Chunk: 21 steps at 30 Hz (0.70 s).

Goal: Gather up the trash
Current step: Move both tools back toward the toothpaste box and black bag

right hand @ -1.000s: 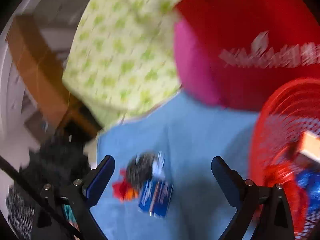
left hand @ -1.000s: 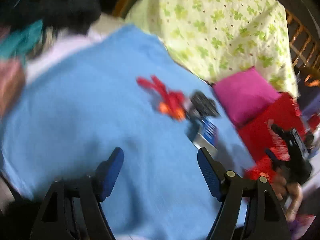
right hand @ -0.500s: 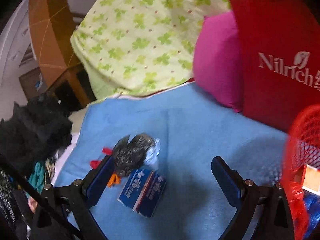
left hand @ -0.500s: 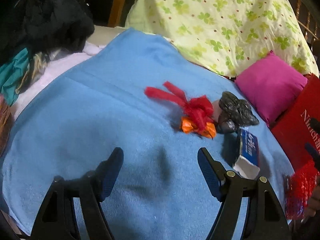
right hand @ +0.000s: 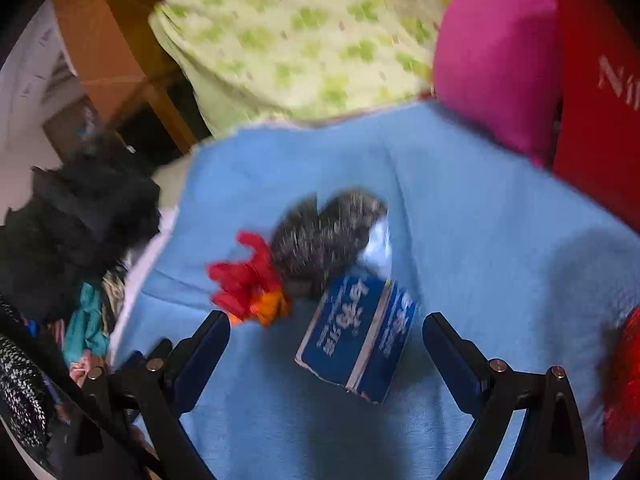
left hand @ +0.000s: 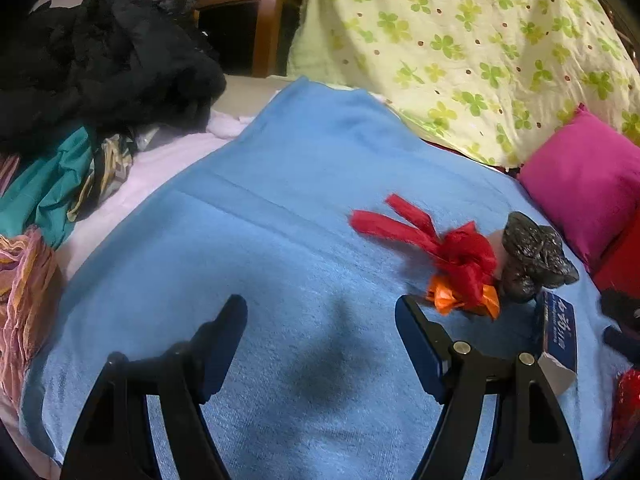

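Note:
On the blue towel (left hand: 260,240) lies a cluster of trash. A knotted red plastic bag (left hand: 460,252) rests over an orange scrap (left hand: 452,300), with a crumpled black plastic bag (left hand: 532,256) and a blue carton (left hand: 558,332) to their right. My left gripper (left hand: 320,312) is open, hovering over bare towel left of the orange scrap. In the right wrist view the blue carton (right hand: 360,332) lies just ahead, between the fingers of my open right gripper (right hand: 326,328); the black bag (right hand: 324,236) and red bag (right hand: 244,276) lie beyond. Nothing is gripped.
A green-patterned quilt (left hand: 460,40) and a pink pillow (left hand: 584,184) lie behind the towel; a red bag with white lettering (right hand: 596,92) stands at the right. Dark and coloured clothes (left hand: 92,64) are heaped at the left. A red mesh basket (right hand: 624,384) shows at the right edge.
Both views have swung and closed in on the trash. The carton now sits between the right gripper's fingers; the left gripper's right finger has neared the orange scrap. Jaws unchanged.

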Tool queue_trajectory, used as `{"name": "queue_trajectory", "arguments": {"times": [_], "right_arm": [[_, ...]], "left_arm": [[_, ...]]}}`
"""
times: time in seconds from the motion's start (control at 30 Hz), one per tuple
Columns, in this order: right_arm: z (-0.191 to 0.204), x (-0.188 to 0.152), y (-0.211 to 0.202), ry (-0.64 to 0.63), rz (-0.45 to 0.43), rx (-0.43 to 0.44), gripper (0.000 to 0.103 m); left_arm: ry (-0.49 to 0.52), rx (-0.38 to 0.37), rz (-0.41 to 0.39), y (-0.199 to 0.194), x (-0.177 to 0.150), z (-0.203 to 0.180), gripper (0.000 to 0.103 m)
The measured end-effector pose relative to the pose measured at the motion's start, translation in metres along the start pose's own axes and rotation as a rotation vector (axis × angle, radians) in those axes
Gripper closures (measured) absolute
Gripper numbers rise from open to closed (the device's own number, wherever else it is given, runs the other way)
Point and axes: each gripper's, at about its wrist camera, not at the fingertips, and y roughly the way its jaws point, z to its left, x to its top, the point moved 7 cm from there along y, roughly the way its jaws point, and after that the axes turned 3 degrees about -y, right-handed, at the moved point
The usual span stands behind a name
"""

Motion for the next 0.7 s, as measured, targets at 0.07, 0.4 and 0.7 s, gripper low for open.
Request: {"name": "queue_trajectory", "arguments": {"times": [0.07, 0.4, 0.7], "right_arm": [[0.000, -0.003, 0.017, 0.010, 0.028, -0.027, 0.005], [-0.014, -0.014, 0.062, 0.054, 0.112, -0.117, 0.008], [-0.019, -0.018, 0.063, 0.035, 0.128, -0.094, 0.028]], "left_arm": [[0.000, 0.003, -0.006, 0.001, 0.003, -0.001, 0.026], [0.000, 0.020, -0.023, 0.011, 0.013, -0.003, 0.026], [0.040, 0.007, -0.032, 0.020, 0.019, -0.016, 0.026]]}}
